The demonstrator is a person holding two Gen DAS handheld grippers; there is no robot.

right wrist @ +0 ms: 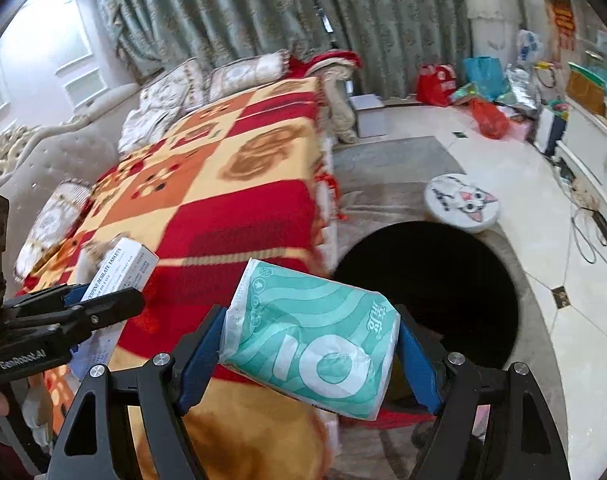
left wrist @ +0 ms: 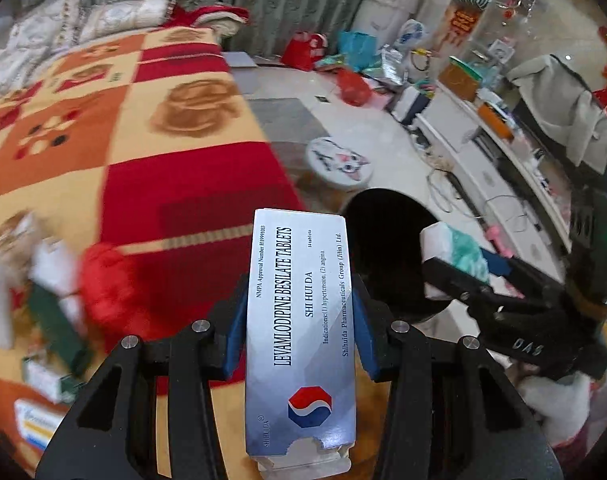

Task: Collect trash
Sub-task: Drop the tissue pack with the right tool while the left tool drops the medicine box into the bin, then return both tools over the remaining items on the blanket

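Clamped lengthwise in the left gripper (left wrist: pixel 299 336) sits a pill box (left wrist: pixel 299 320); the right gripper (right wrist: pixel 309 356) pinches a tissue pack (right wrist: pixel 311 340). Both point toward the black bin (right wrist: pixel 427 292) ahead — the right one nearer, I judge.

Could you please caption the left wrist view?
Left gripper holds a tablet box near the black bin.

Your left gripper (left wrist: pixel 299 320) holds the tablet box (left wrist: pixel 299 320) over the bed edge (left wrist: pixel 151 168). Right of it, your right gripper (right wrist: pixel 309 344) holds the tissue pack (right wrist: pixel 309 344). Bin (right wrist: pixel 435 292) on the floor beyond both, beside the bed; stool (right wrist: pixel 461 202) behind the bin.
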